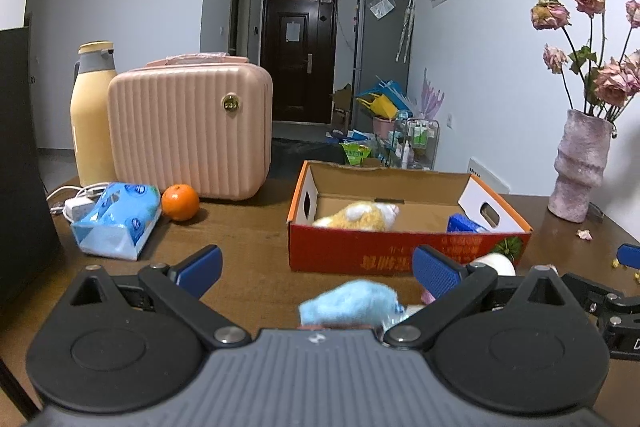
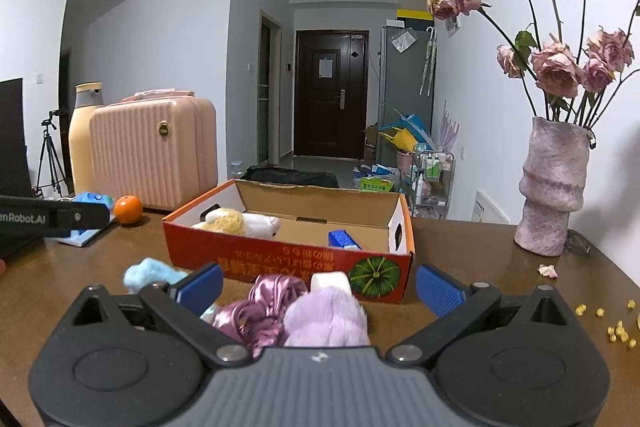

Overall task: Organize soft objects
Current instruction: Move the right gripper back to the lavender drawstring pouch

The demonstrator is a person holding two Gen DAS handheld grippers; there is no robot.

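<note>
1. Soft items outside the box (image 2: 288, 259): a blue plush (image 1: 348, 301) lies on the table (image 1: 248, 239) in front of the box, low between the left gripper's (image 1: 316, 269) fingers, touching neither pad.
2. A purple plush (image 2: 326, 319) and a shiny purple cloth (image 2: 264, 301) lie together in front of the box, between the right gripper's (image 2: 318, 285) fingers. A white roll (image 2: 332, 281) stands just behind them, against the box front.
3. Soft items inside the box: a yellow-and-white plush (image 1: 360, 215) lies at the left end; a blue pack (image 1: 466, 225) lies at the right end.
4. Left gripper: jaws spread wide, gripping nothing.
5. Right gripper: jaws spread wide, gripping nothing. In the right wrist view the blue plush (image 2: 150, 273) shows left of its left finger.
6. The box is an open orange carton with a squash printed on its front, standing mid-table.
7. Left of the box: an orange (image 1: 180, 202), then a blue tissue pack (image 1: 116, 219), with a white charger (image 1: 76, 207) and cable beside it.
8. Behind those, left of the box: a pink case (image 1: 188, 131) and a cream flask (image 1: 92, 115), touching or nearly so.
9. Right of the box: a pink vase (image 2: 554, 187) of dried roses, well apart from it. Petals and yellow crumbs (image 2: 618, 329) lie scattered on the table near the vase.
</note>
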